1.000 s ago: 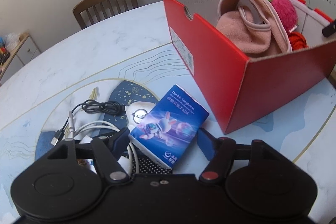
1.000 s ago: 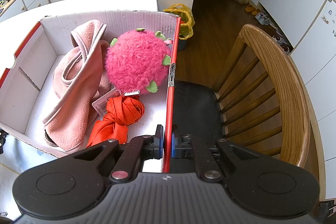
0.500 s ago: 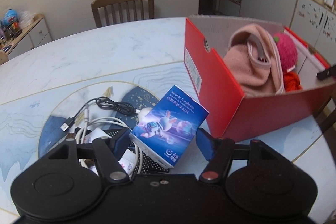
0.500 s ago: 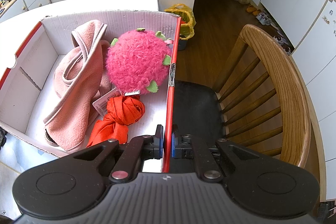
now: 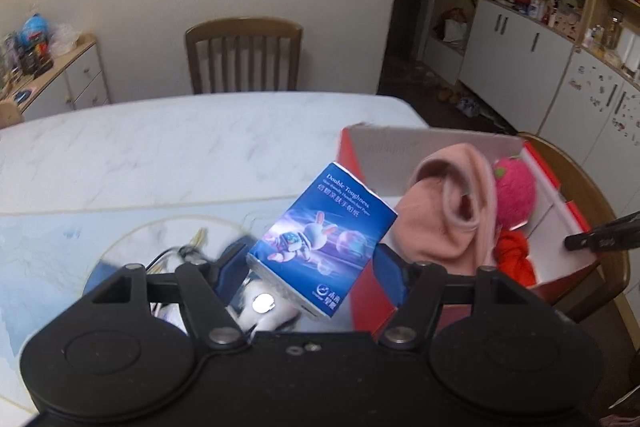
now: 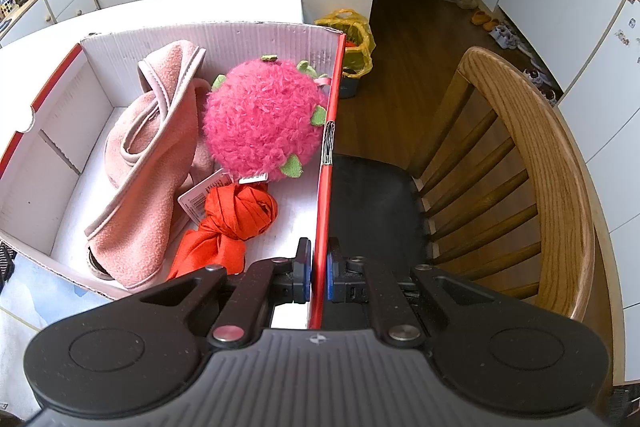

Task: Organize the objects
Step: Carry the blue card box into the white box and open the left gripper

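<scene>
My left gripper [image 5: 310,263] is shut on a blue tissue pack [image 5: 324,239] and holds it in the air above the table, close to the near left corner of the red cardboard box [image 5: 376,159]. The box holds a pink cloth [image 6: 152,163], a fuzzy pink ball [image 6: 264,119] and an orange cloth [image 6: 228,223]. My right gripper [image 6: 319,269] is shut on the box's right wall [image 6: 330,131], one pad inside and one outside. It shows as a dark tip in the left wrist view [image 5: 604,237].
Cables [image 5: 180,255] and small white items lie on the marble table [image 5: 160,147] under the left gripper. A wooden chair [image 5: 244,55] stands at the far side. Another wooden chair [image 6: 532,163] stands right of the box. Cabinets line the right wall.
My left gripper has lifted the tissue pack off the table and carried it up and toward the box. My right gripper has kept its hold on the box wall.
</scene>
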The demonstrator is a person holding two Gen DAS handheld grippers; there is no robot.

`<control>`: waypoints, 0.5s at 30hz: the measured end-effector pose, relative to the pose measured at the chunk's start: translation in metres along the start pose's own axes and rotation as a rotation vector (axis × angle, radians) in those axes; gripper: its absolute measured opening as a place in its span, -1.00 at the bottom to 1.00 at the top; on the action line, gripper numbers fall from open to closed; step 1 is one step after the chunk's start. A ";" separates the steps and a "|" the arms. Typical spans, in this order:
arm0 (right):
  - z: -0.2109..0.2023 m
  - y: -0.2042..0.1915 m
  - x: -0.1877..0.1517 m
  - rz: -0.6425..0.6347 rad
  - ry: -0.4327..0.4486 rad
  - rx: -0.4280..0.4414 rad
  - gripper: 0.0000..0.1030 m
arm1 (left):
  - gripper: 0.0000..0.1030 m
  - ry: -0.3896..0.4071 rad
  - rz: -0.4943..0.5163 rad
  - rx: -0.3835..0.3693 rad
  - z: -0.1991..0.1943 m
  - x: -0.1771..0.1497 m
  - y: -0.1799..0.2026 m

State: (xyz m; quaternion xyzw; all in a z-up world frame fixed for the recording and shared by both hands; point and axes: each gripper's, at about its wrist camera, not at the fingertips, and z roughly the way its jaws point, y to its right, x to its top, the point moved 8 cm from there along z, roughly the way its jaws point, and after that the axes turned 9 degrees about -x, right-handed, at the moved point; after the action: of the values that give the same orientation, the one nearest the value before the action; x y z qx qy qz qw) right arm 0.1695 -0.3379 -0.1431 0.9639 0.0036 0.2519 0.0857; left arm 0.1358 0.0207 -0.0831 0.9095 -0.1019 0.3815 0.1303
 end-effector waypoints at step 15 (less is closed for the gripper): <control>-0.001 0.003 0.000 0.017 0.002 0.023 -0.87 | 0.28 -0.111 0.140 -0.217 0.059 0.017 0.110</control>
State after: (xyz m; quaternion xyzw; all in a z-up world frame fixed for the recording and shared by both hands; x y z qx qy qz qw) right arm 0.1687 -0.3411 -0.1422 0.9646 -0.0015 0.2534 0.0727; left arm 0.1555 -0.1037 -0.0935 0.9004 -0.2125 0.3256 0.1952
